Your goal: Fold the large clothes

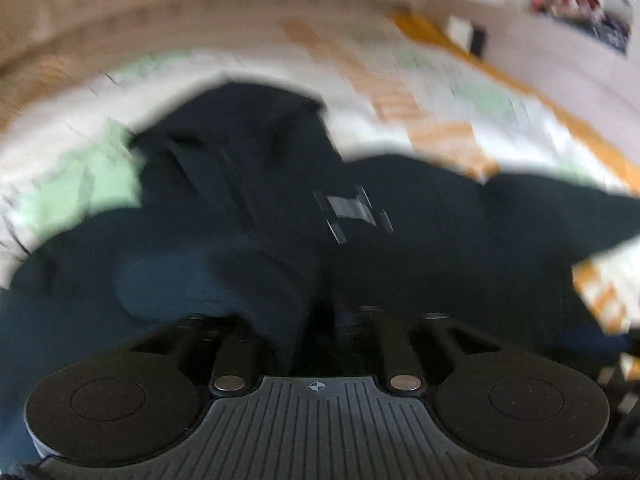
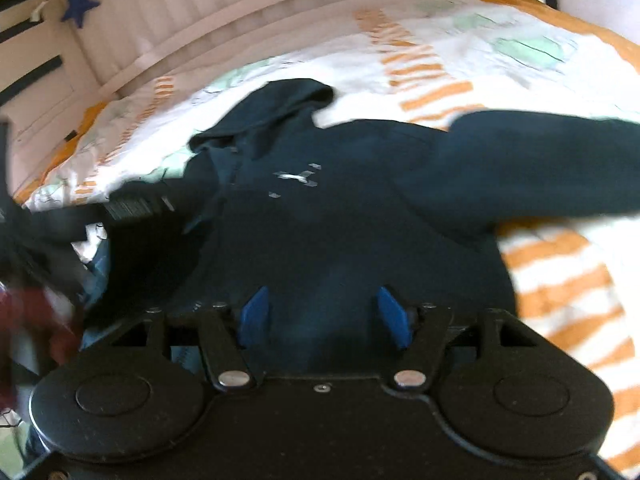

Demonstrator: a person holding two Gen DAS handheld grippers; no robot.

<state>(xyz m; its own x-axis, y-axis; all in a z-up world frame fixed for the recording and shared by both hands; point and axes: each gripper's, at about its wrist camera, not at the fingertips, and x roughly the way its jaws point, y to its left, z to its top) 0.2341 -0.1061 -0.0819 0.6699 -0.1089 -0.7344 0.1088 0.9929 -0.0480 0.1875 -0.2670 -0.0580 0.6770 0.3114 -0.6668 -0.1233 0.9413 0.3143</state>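
Right gripper [image 2: 326, 312]: fills the bottom of its own view; two blue fingers [image 2: 256, 308] stand wide apart over dark cloth, with nothing pinched between them.
Left gripper [image 1: 320, 320]: fills the bottom of its own view; its fingertips are buried in a fold of dark cloth, so I cannot tell how far apart they are or whether they are pinching the fabric.
Hoodie [image 2: 320, 200]: dark navy, spread across the middle of both views on the bed, with a small pale logo [image 2: 296, 178] on the chest.
Hood [image 2: 288, 100]: bunched at the upper centre of the right view, toward the headboard.
Sleeve [image 2: 552, 160]: stretches out to the right edge of the right view.
Bed cover [image 2: 460, 60]: white with orange stripes and pale green patches, showing all around the hoodie.
Headboard [image 2: 240, 12]: pale slatted panel curving across the top.
Star [image 2: 80, 2]: small, blue, upper left of the right view.
Sharpness: both views are motion-blurred.
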